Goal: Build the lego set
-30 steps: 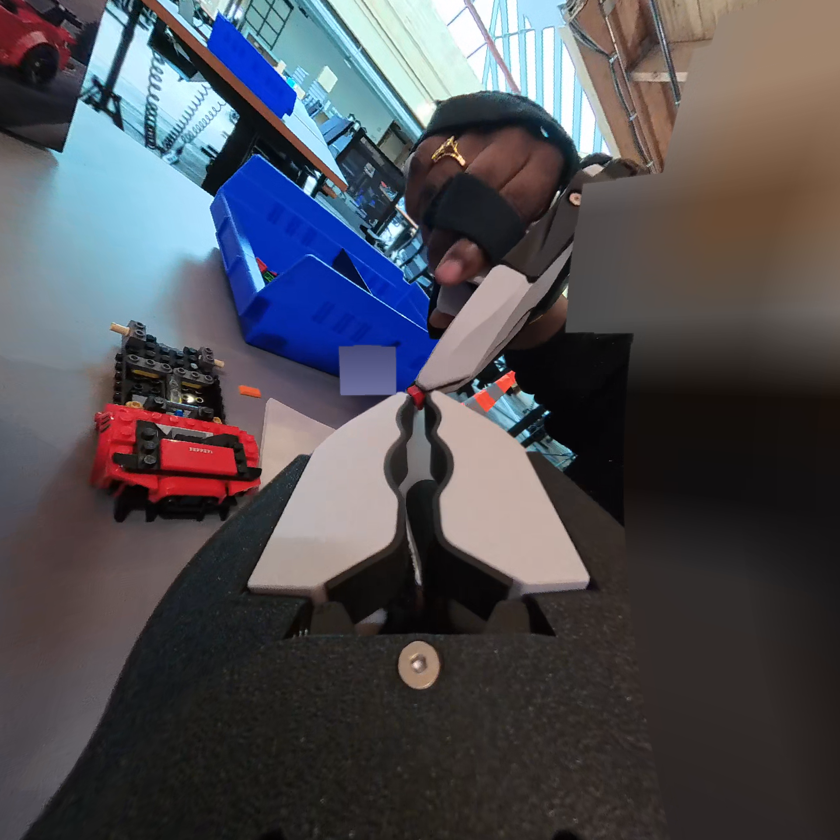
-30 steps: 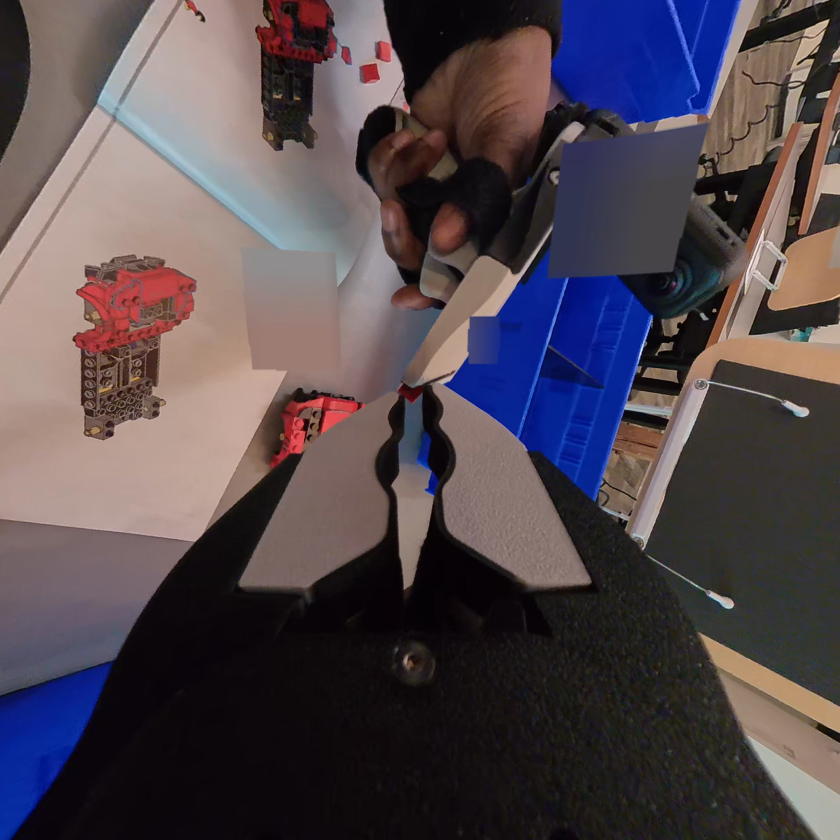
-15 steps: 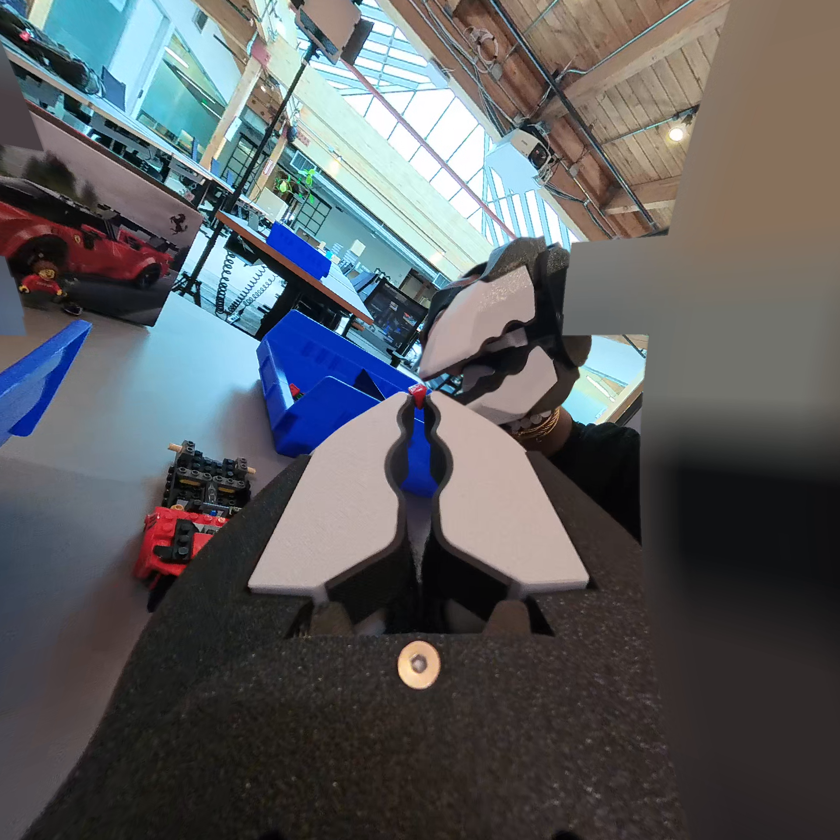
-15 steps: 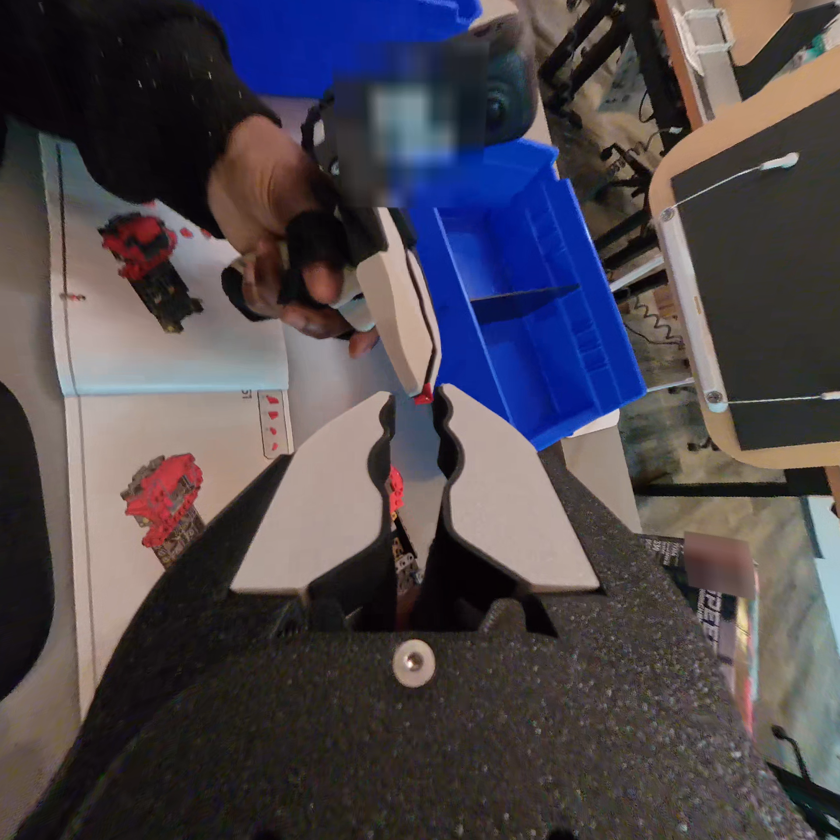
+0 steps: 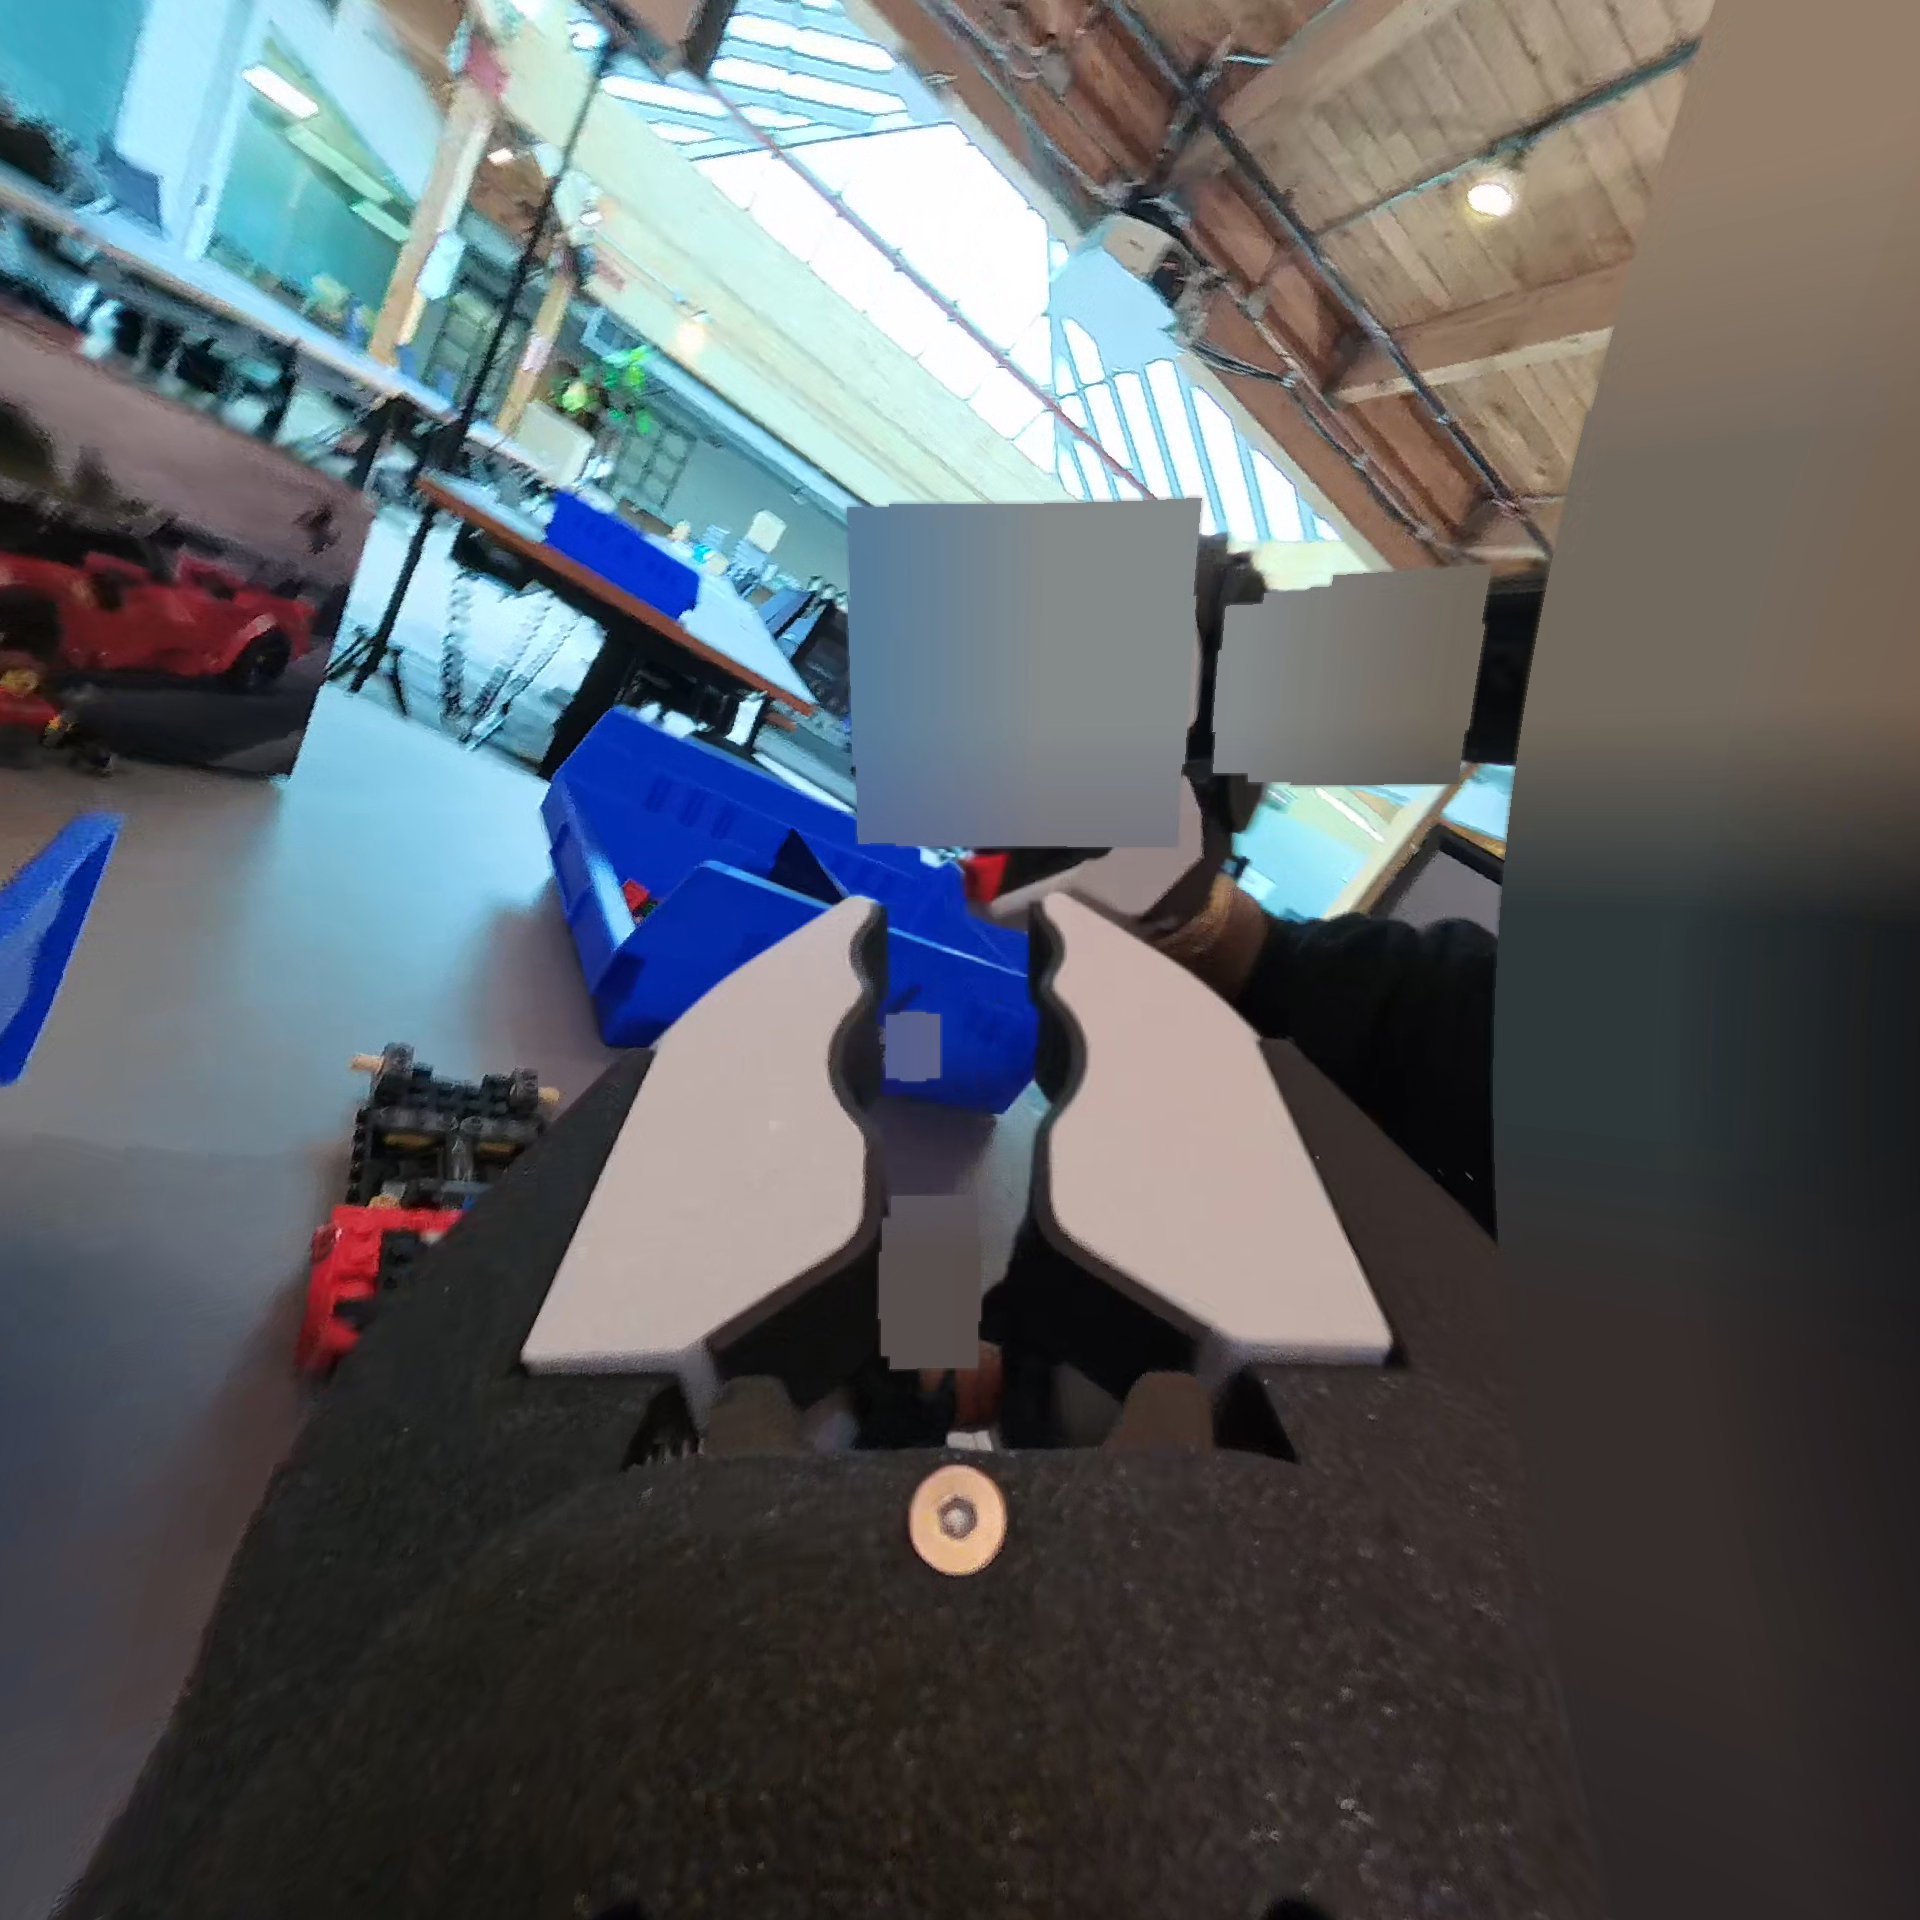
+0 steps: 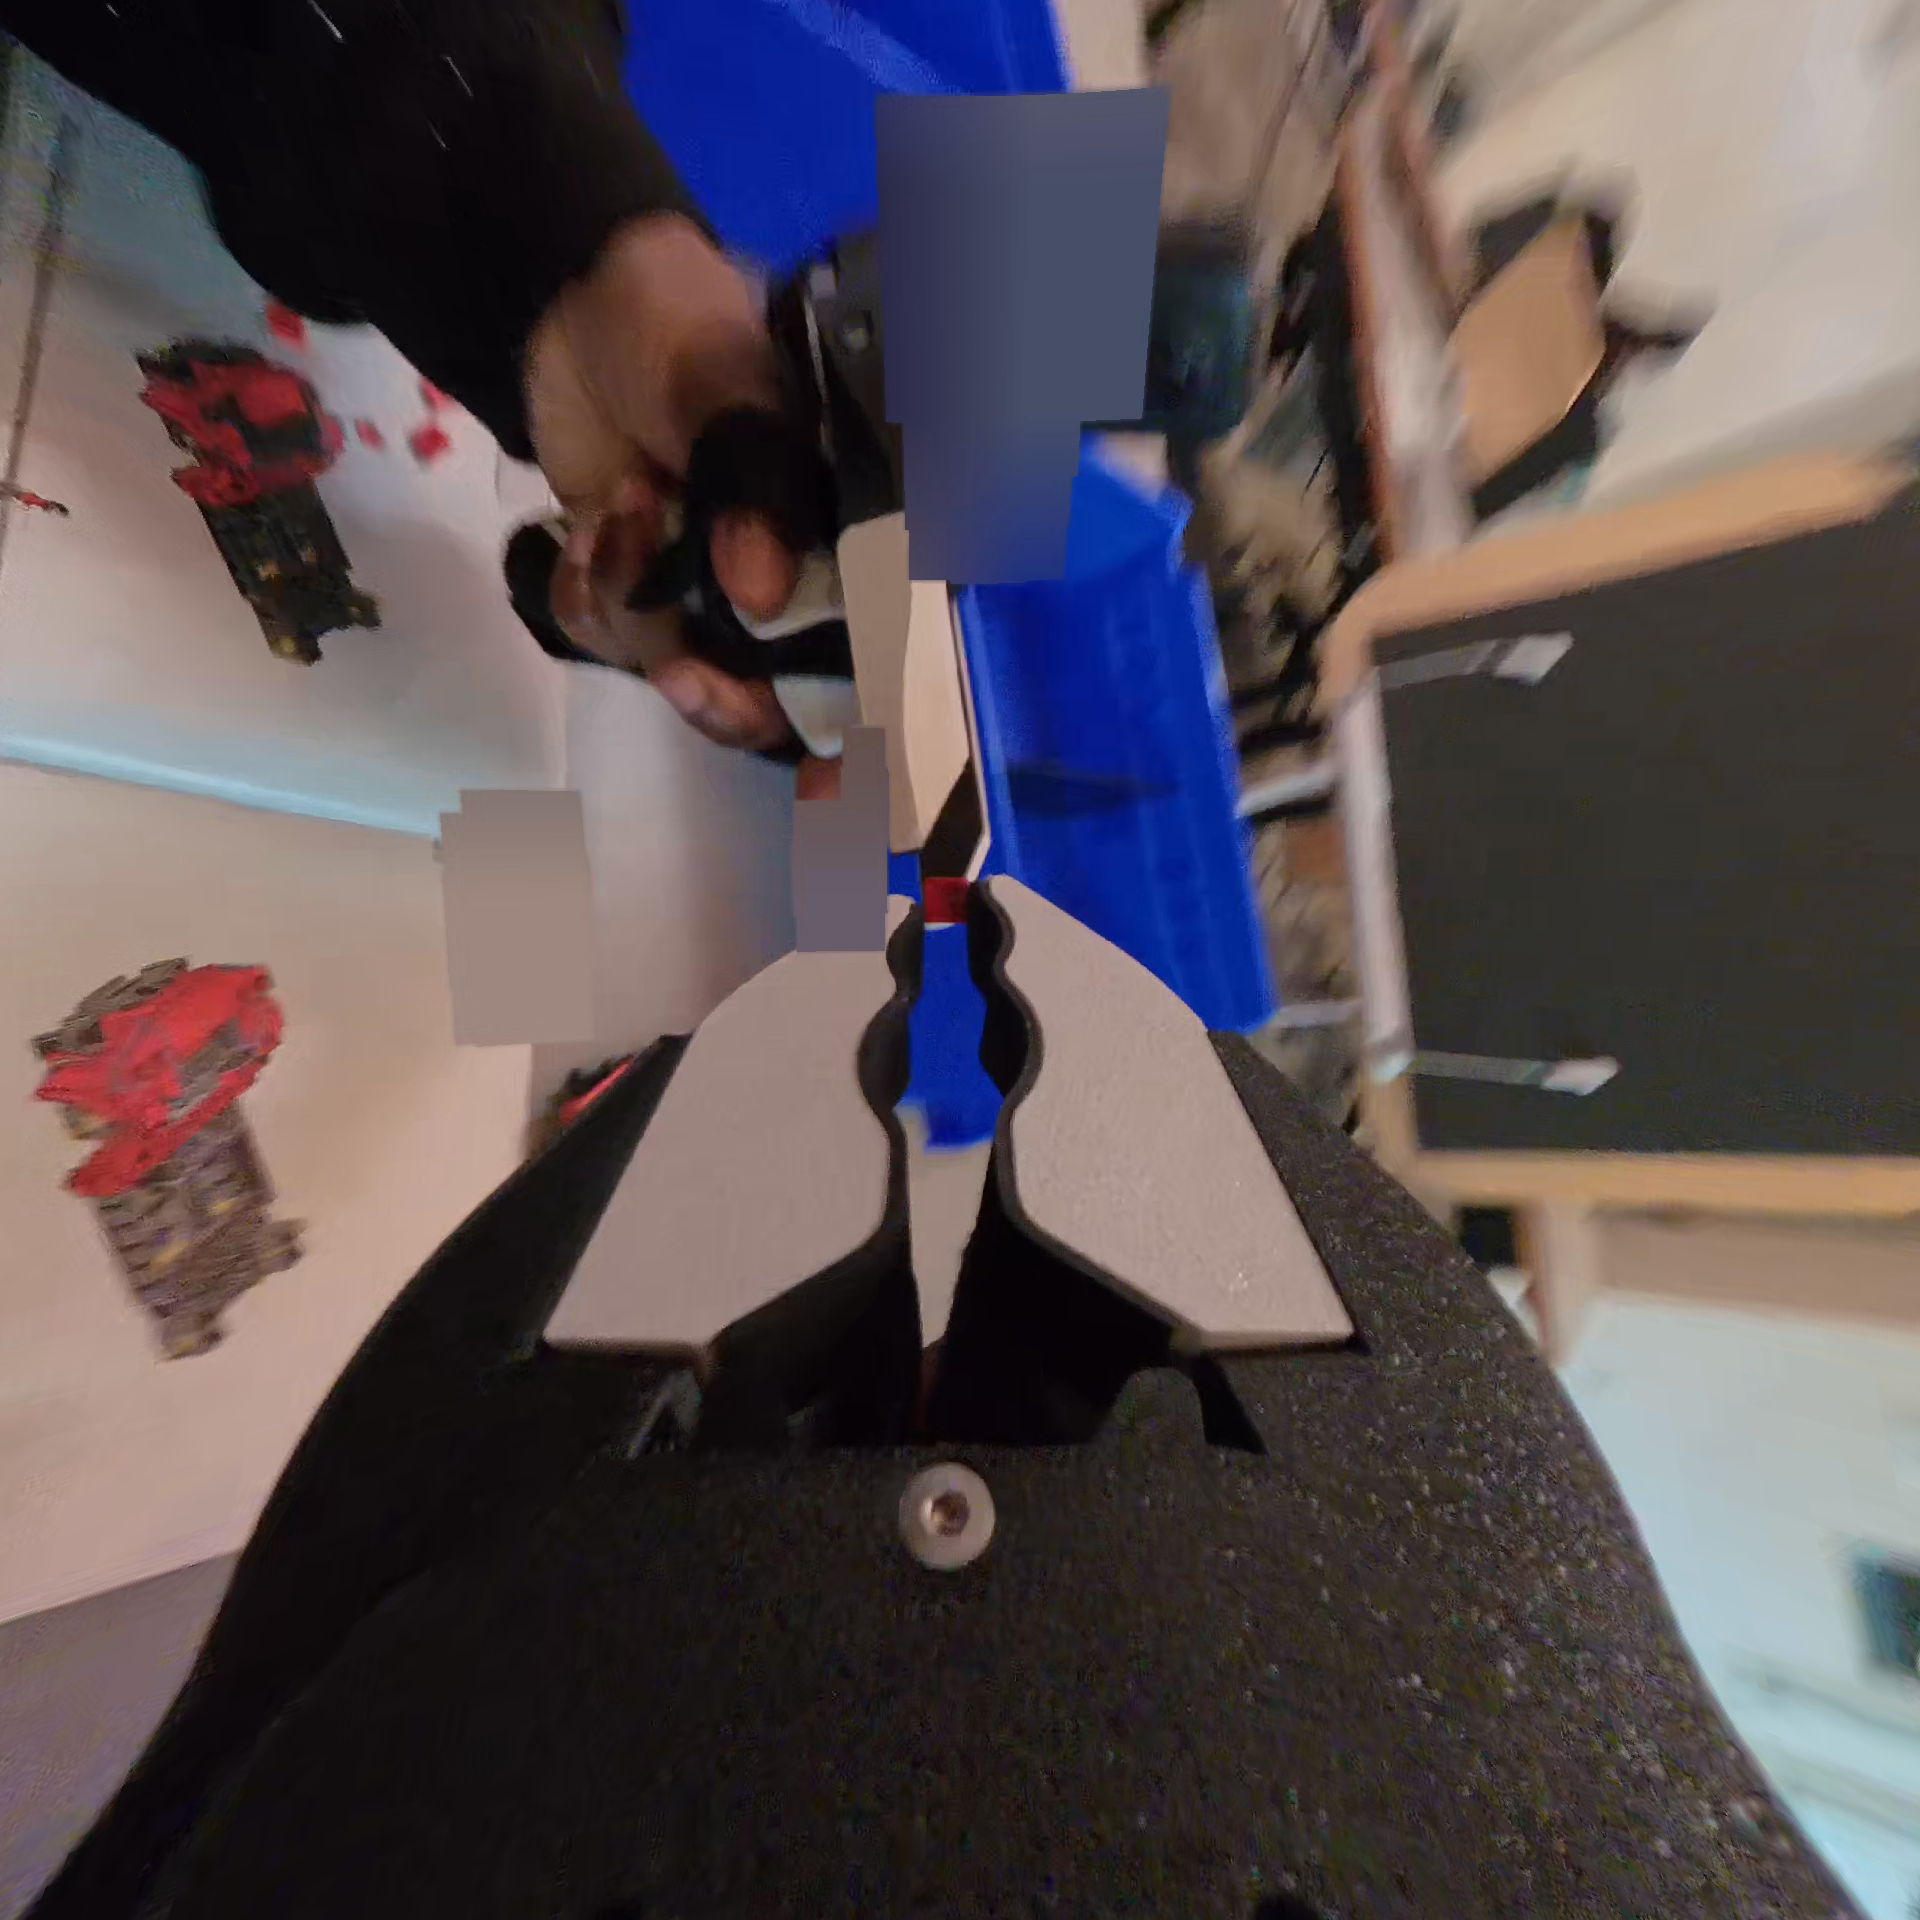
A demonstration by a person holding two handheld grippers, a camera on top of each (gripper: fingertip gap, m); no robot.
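My right gripper (image 6: pixel 948 902) is shut on a small red lego piece (image 6: pixel 945 898) pinched at its very tips, held in the air. My left gripper (image 5: pixel 956 916) is open and empty; it also shows in the right wrist view (image 6: pixel 925 727), edge-on just beyond the red piece, held by a hand (image 6: pixel 644 416). The partly built red and black lego car (image 5: pixel 416 1184) lies on the grey table to the left of my left gripper; a sliver of it shows in the right wrist view (image 6: pixel 592 1086). My right gripper is mostly hidden by patches in the left wrist view.
A blue parts bin (image 5: pixel 665 862) stands on the table just behind the grippers and also shows in the right wrist view (image 6: pixel 1112 831). The open instruction booklet (image 6: pixel 260 810) lies at left. The set's box with a red car picture (image 5: pixel 156 634) stands at the far left. Both grippers' tips are close together, under 4 cm apart.
The left gripper, shut on the red piece before, has opened. The right gripper, open half a second ago, has shut on the piece. Both views have swung.
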